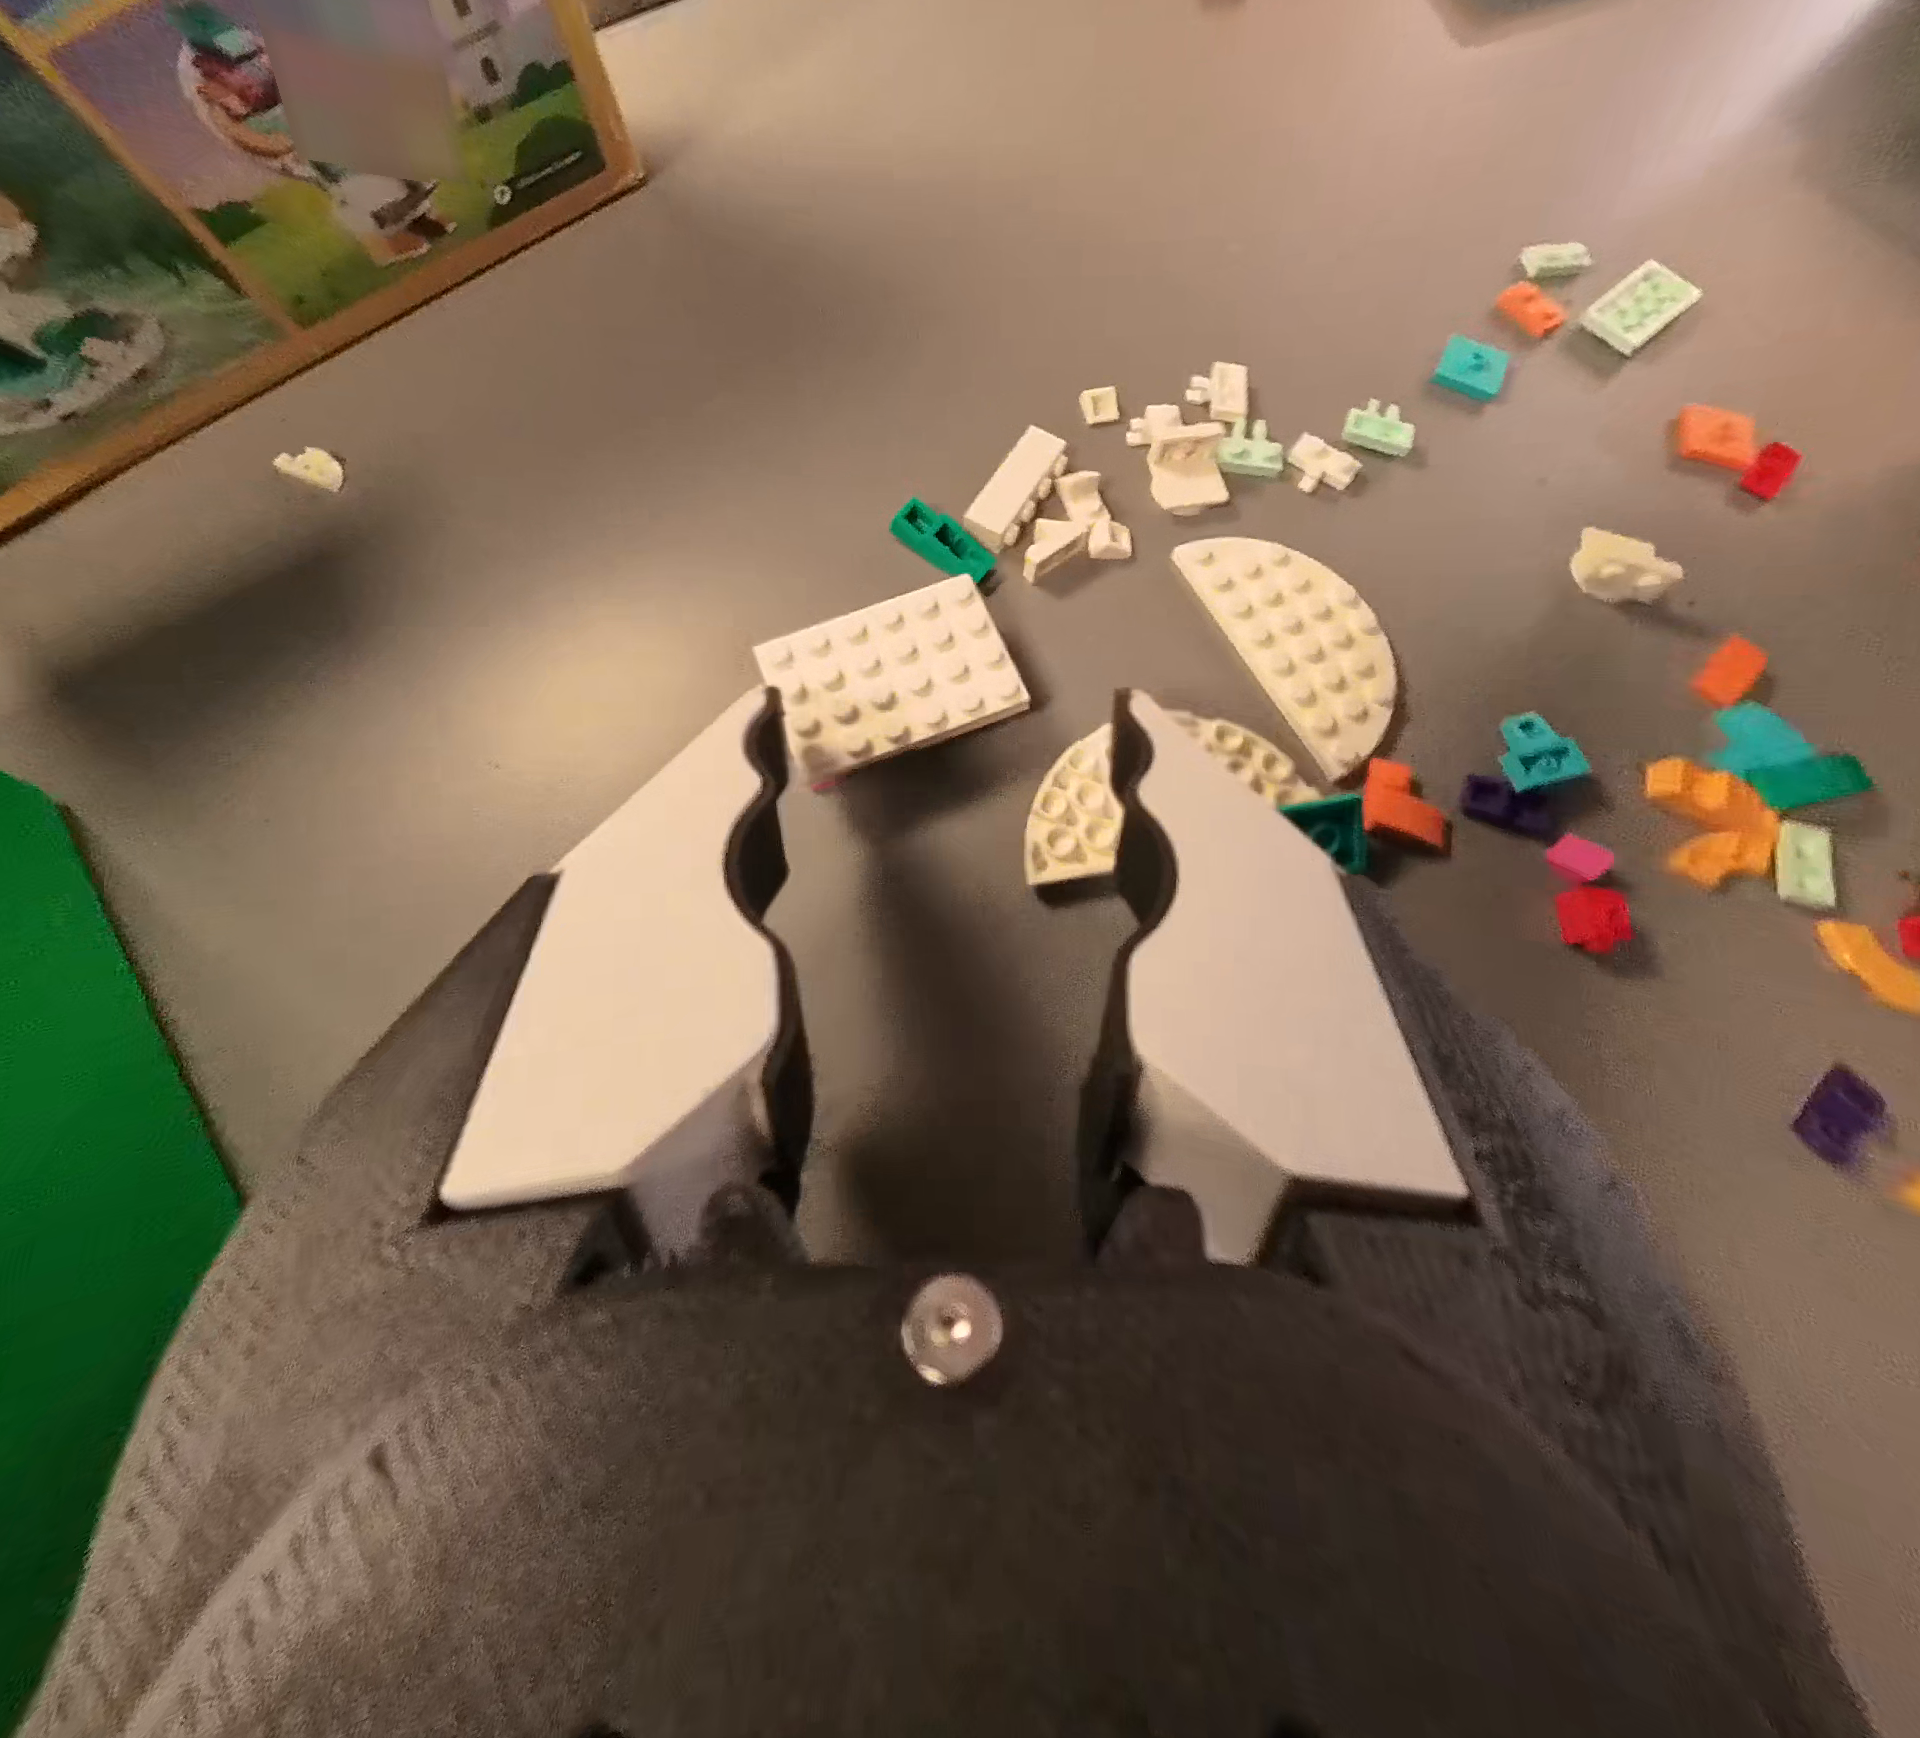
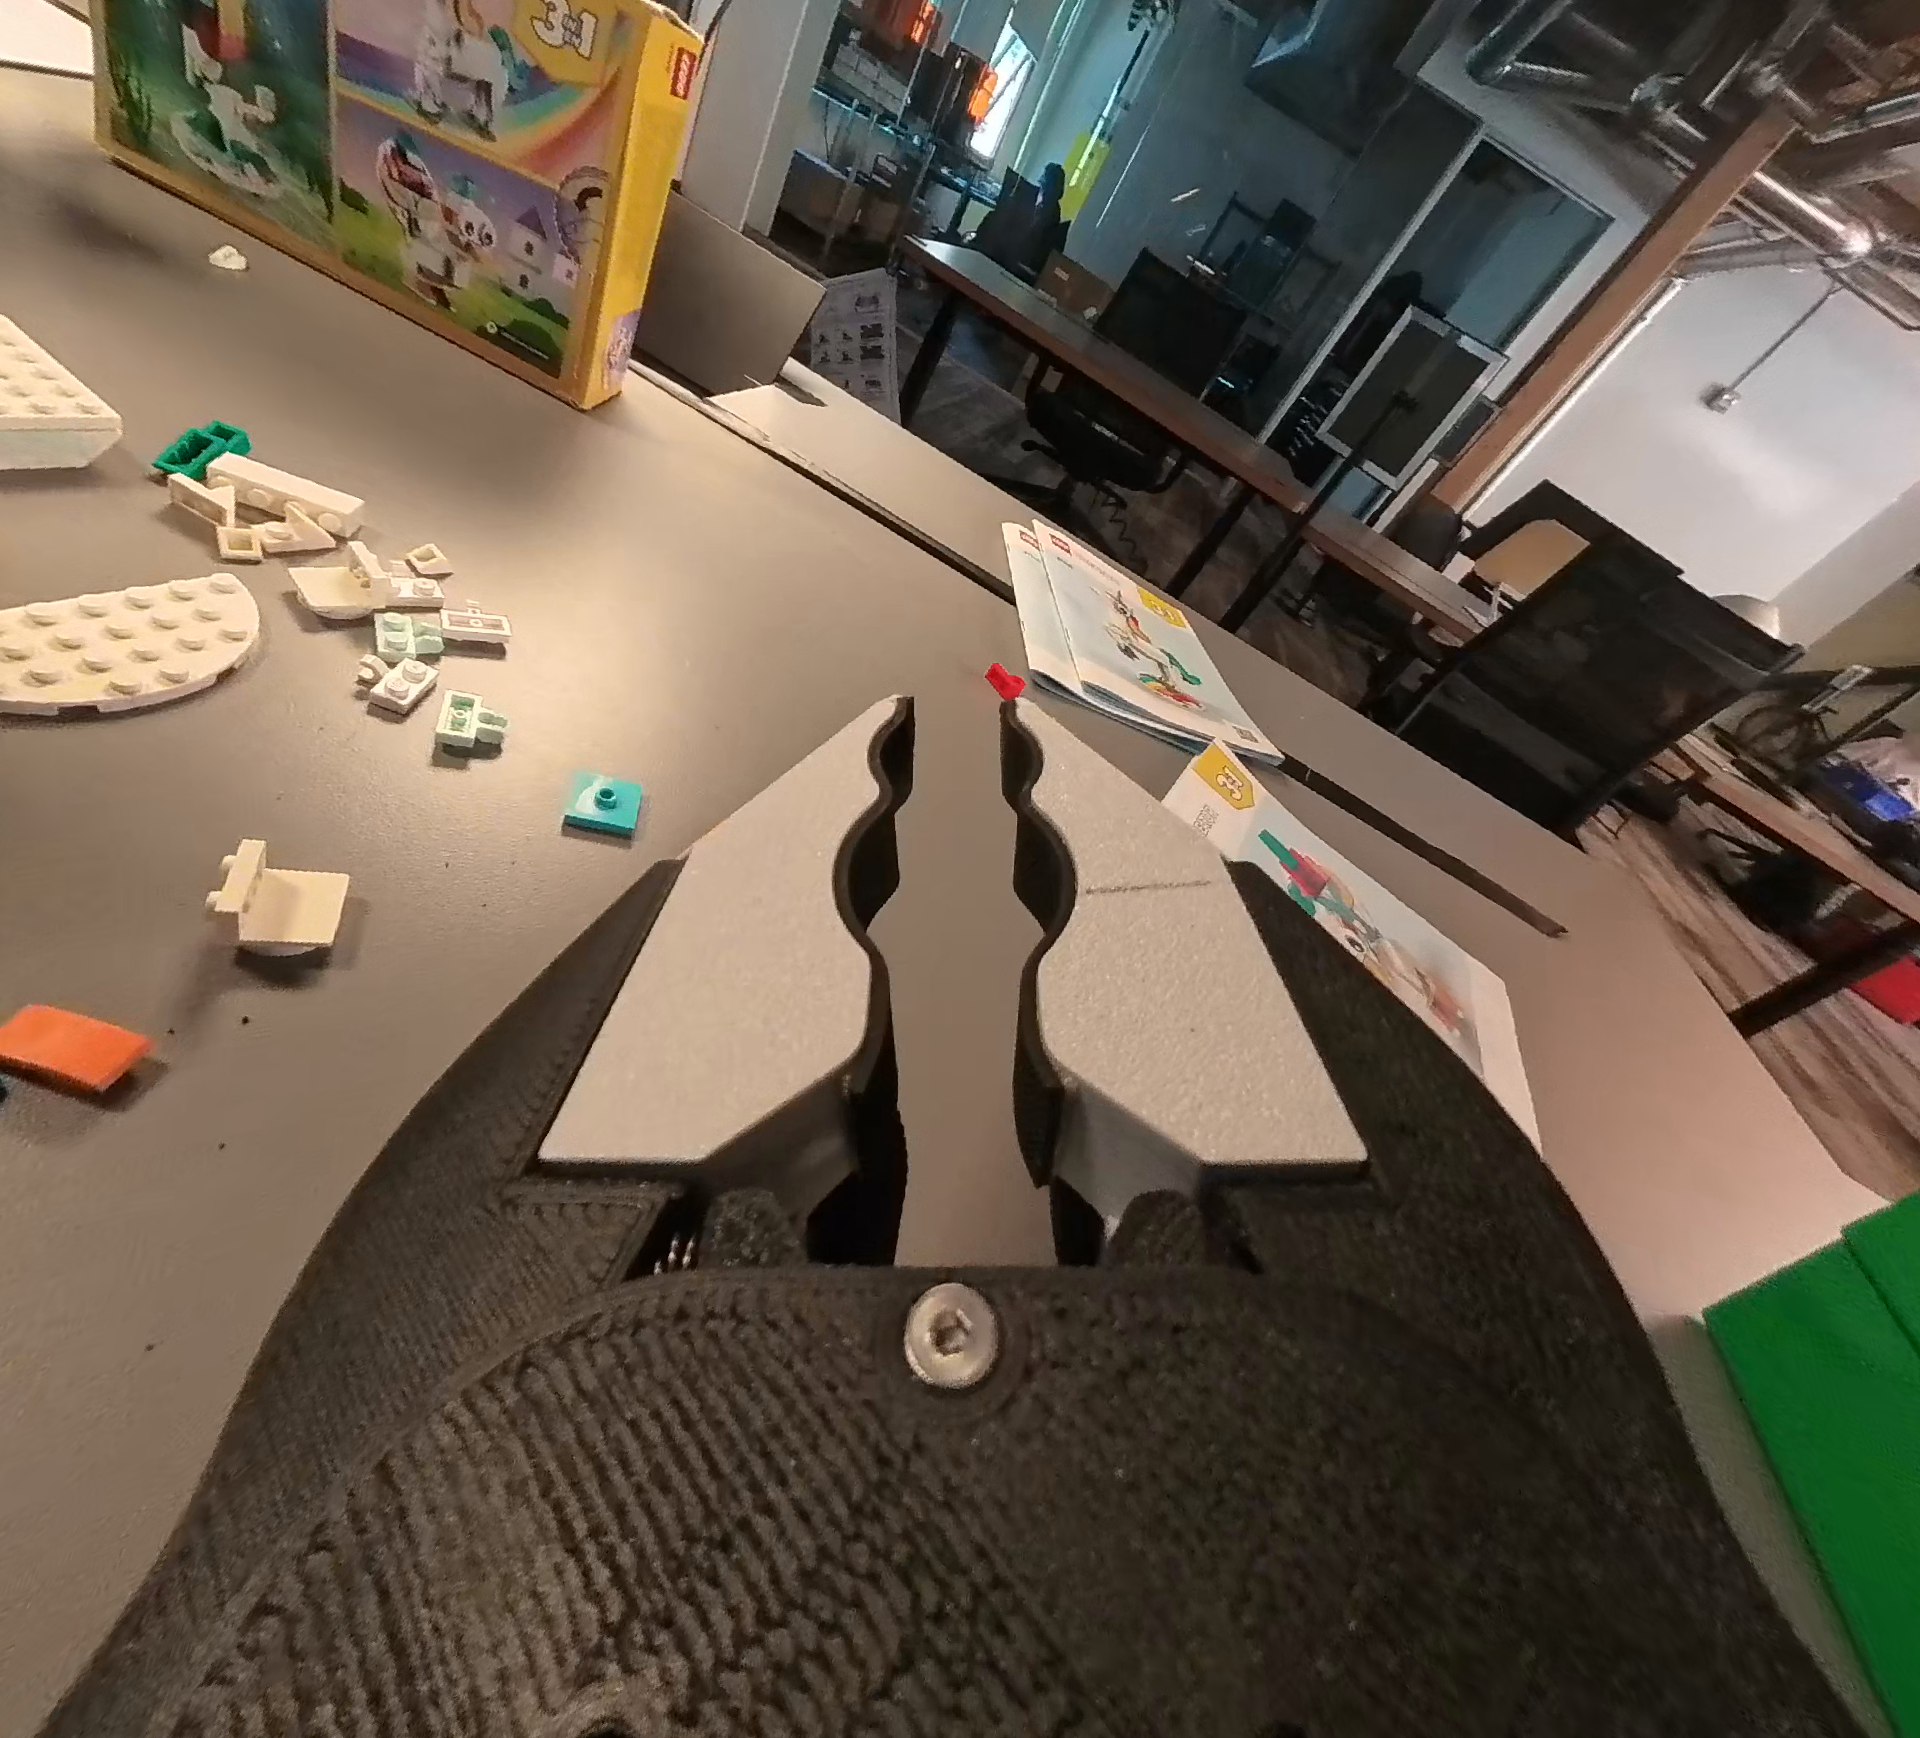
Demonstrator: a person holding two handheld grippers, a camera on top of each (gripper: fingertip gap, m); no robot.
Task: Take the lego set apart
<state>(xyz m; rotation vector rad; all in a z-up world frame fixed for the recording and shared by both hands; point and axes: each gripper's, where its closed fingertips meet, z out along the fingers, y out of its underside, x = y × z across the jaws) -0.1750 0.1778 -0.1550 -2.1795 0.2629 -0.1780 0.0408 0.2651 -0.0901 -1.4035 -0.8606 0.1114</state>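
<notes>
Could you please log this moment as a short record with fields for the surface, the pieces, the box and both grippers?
surface: grey table
pieces: loose, scattered; white rectangular plate, white half-round plate, small coloured bricks
box: lego box standing at the far side
booklets: instruction booklets lying flat
left gripper: open, empty, above the plates
right gripper: open, empty

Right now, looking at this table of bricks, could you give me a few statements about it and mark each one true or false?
1. The left tongs grip a brick. False: they are open and hold nothing.
2. The white half-round plate lies flat, studs up. True.
3. The lego box lies flat on the table. False: it stands upright.
4. Instruction booklets lie near the table's far edge. True.
5. The right tongs hold the small red brick. False: it lies on the table beyond their tips.
</notes>
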